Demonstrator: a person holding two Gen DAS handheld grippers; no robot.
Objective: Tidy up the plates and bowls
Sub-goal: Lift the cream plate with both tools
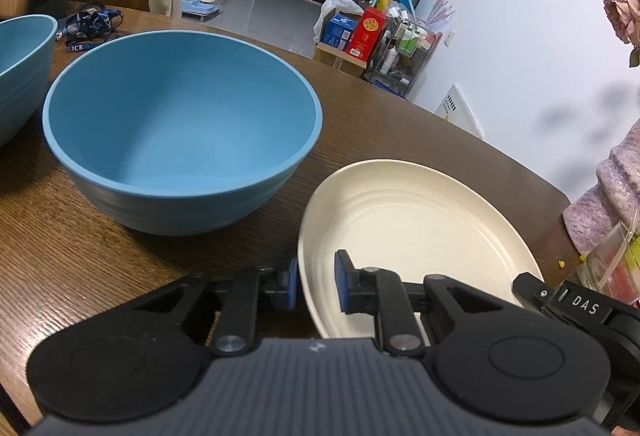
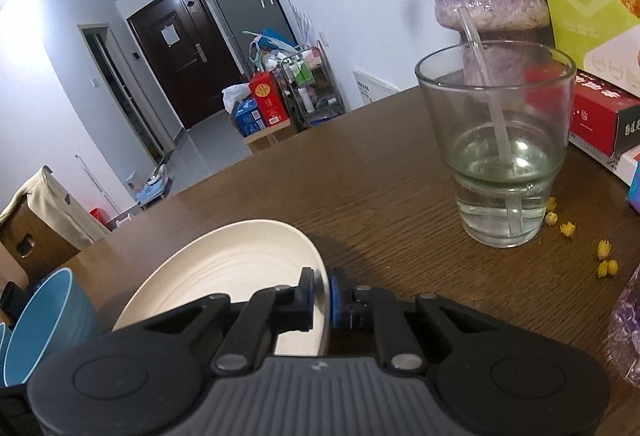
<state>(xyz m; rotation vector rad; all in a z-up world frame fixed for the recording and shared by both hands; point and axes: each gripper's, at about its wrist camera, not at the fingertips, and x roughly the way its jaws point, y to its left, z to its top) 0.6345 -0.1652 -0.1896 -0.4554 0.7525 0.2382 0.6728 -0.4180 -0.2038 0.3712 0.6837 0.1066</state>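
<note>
The left gripper (image 1: 316, 286) was closed on the near-left rim of the cream plate (image 1: 416, 220): one blue pad sat outside the rim and the other inside, on the plate's ribbed slope. The right gripper (image 2: 322, 296) was closed on the same plate (image 2: 240, 264) at its right rim, and the thin edge was pinched tightly between its two blue pads. So the plate was held from two sides at the same time, and it lay on the brown wooden table (image 1: 100, 244), near the table's front edge.

Just left of the plate stood a big blue bowl (image 1: 182, 123), near the plate's rim but apart from it. A second blue bowl (image 1: 24, 71) stood further left, cut by the frame. Between the two bowls and behind them the table surface was free, apart from a dark blue lanyard (image 1: 92, 23) near the far edge.

To the right of the plate there was an open strip of wood, and then a drinking glass (image 2: 500, 155) with some water and a stirring rod in it. Small yellow dried buds (image 2: 604, 256) lay scattered beside the glass. Boxes (image 2: 600, 119) crowded the right edge of the table. The curved far edge of the table was behind the plate, with the hallway floor beyond it.
</note>
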